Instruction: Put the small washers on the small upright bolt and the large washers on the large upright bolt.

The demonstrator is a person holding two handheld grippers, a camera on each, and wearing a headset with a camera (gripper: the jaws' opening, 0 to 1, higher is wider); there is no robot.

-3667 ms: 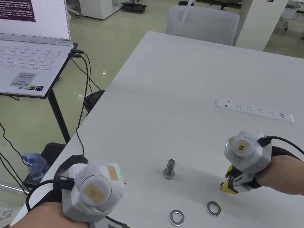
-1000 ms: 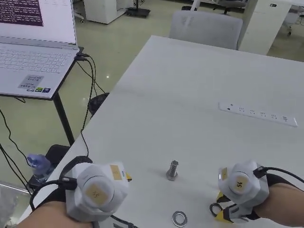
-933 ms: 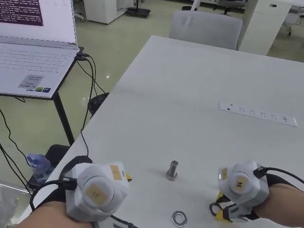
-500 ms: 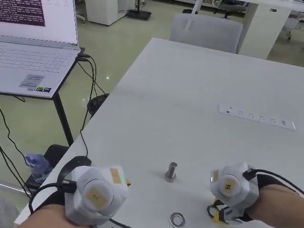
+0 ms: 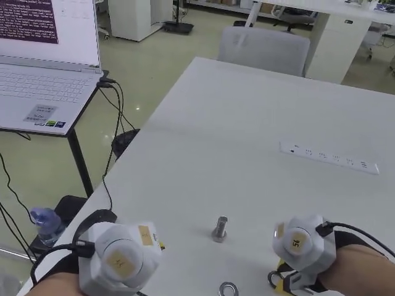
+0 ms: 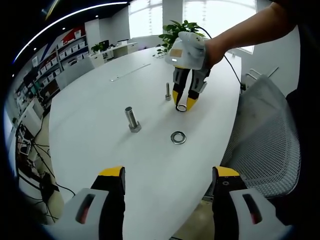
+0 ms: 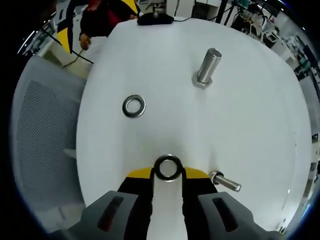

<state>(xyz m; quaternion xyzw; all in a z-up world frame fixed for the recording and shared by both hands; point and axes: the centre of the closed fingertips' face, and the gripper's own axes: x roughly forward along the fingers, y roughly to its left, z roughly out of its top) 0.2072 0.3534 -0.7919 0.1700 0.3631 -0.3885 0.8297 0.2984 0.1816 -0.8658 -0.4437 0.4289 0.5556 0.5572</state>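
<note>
My right gripper (image 7: 168, 175) is shut on a steel washer (image 7: 168, 167), held a little above the white table (image 7: 250, 130). A second washer (image 7: 134, 106) lies flat on the table ahead and to its left. The large upright bolt (image 7: 206, 67) stands further ahead, and the small bolt (image 7: 226, 181) is close beside the right jaw. In the left gripper view, my left gripper (image 6: 168, 172) is open and holds nothing, well short of the loose washer (image 6: 178, 137), the large bolt (image 6: 131, 119) and the small bolt (image 6: 168, 91). In the head view the large bolt (image 5: 220, 228) stands between both grippers.
A white power strip (image 5: 327, 158) lies across the table's far right. An open laptop (image 5: 37, 80) sits on a side stand at the left, with cables hanging below it. A grey chair (image 5: 262, 49) stands at the table's far end.
One of the two washers that lay on the table is now in the right gripper's jaws, lifted off the surface. The right gripper has drifted slightly left. The head camera has shifted.
</note>
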